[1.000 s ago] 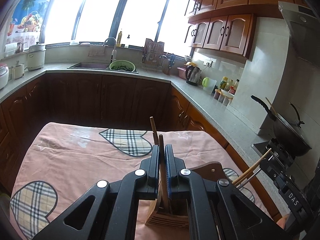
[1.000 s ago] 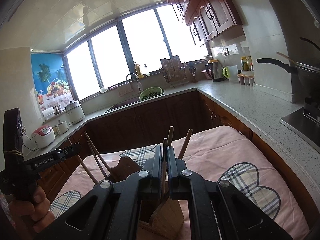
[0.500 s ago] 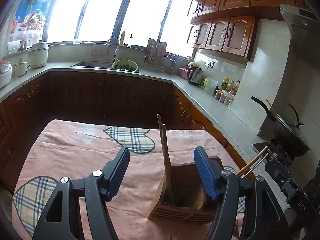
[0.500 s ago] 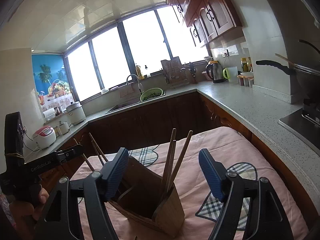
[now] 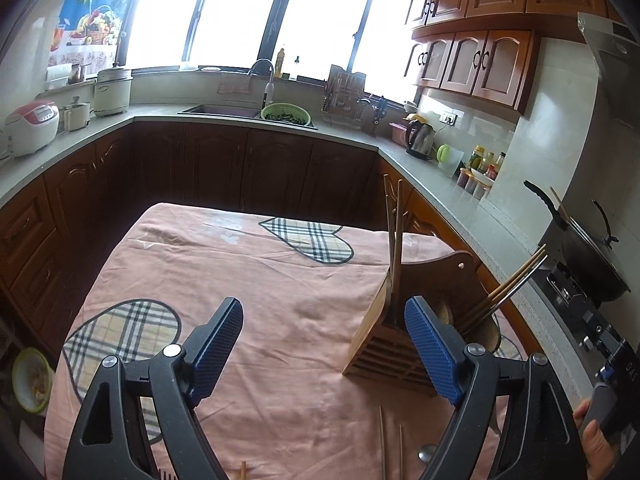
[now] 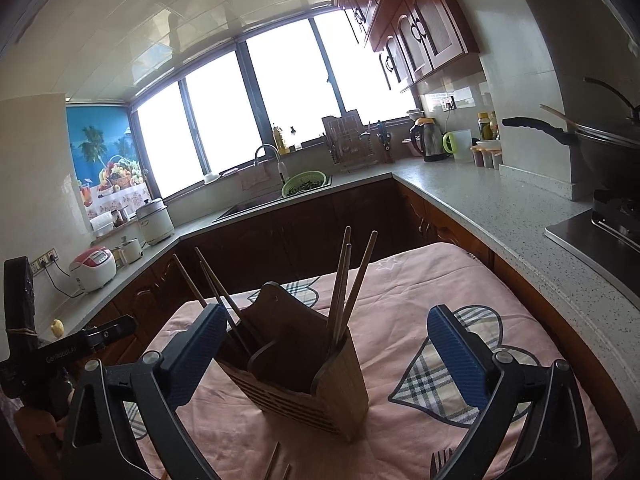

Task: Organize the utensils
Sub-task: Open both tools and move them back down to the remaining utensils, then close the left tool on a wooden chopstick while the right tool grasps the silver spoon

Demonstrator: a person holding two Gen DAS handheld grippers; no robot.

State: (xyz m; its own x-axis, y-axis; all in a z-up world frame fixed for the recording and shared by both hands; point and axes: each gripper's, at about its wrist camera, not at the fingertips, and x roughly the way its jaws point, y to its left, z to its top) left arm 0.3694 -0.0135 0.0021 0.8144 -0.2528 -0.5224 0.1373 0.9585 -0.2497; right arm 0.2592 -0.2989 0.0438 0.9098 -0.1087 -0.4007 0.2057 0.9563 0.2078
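Note:
A wooden utensil holder (image 5: 396, 336) (image 6: 304, 376) stands on the pink cloth table (image 5: 260, 280). Wooden chopsticks (image 5: 394, 236) (image 6: 348, 280) stand upright in one compartment; more chopsticks (image 5: 508, 284) (image 6: 212, 284) lean out of the other. My left gripper (image 5: 324, 348) is open and empty, to the left of and in front of the holder. My right gripper (image 6: 328, 356) is open and empty, with the holder showing between its jaws. Loose chopsticks (image 5: 383, 444) (image 6: 276, 460), a spoon (image 5: 426, 454) and a fork (image 6: 440, 462) lie on the cloth near me.
Kitchen counters (image 5: 440, 196) wrap around the back and right. A wok (image 5: 592, 256) sits on the stove at the right. A bowl (image 5: 30, 376) sits low at the left of the table. The other hand-held gripper (image 6: 52, 348) shows at the left of the right wrist view.
Both grippers were shut on chopsticks above the holder, then opened and left them standing in it. Both have since drawn back, the left one also shifting left.

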